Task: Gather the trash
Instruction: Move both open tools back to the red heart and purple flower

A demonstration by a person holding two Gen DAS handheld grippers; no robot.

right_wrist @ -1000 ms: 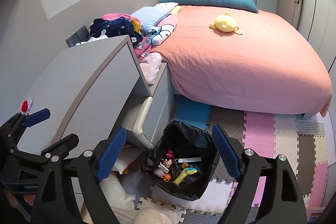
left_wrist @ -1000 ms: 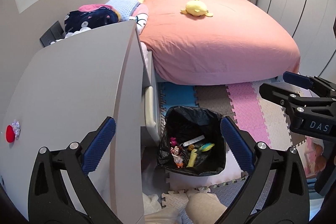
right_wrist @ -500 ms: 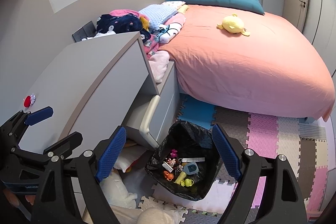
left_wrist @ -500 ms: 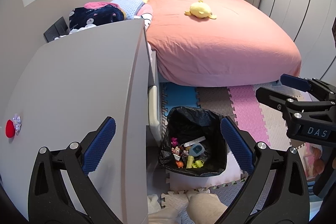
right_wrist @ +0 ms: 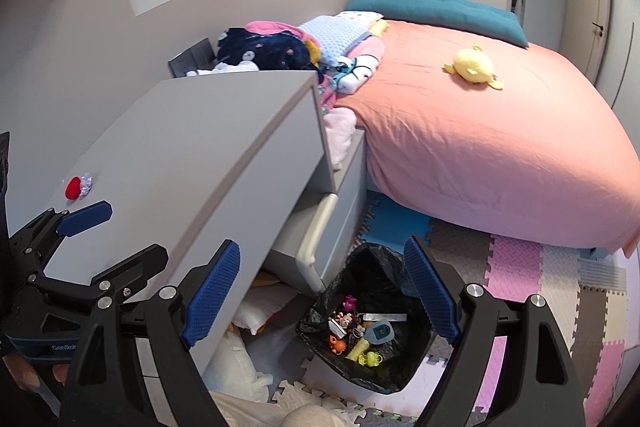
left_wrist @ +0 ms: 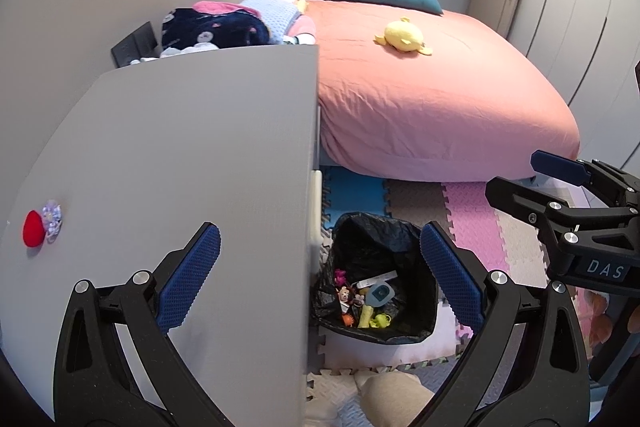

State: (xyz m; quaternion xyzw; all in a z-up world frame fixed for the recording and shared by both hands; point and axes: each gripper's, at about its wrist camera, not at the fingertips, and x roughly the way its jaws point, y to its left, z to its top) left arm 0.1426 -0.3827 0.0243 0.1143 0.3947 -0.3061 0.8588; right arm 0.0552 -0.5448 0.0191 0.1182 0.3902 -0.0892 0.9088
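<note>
Both hand-held grippers (left_wrist: pixel 320 271) (right_wrist: pixel 322 291) agape, empty, above trash bin (left_wrist: pixel 424 311).

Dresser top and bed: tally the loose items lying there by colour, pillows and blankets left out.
Red: 1, the red piece on the dresser.
Pale lilac: 1, the flower touching it.
Yellow: 1, the plush on the bed.
Total: 3.

I can't identify the small bits in the bin (left_wrist: pixel 416 315); dresser (left_wrist: pixel 180 147) hides its left rim, clothes pile (left_wrist: pixel 216 29) partly.
</note>
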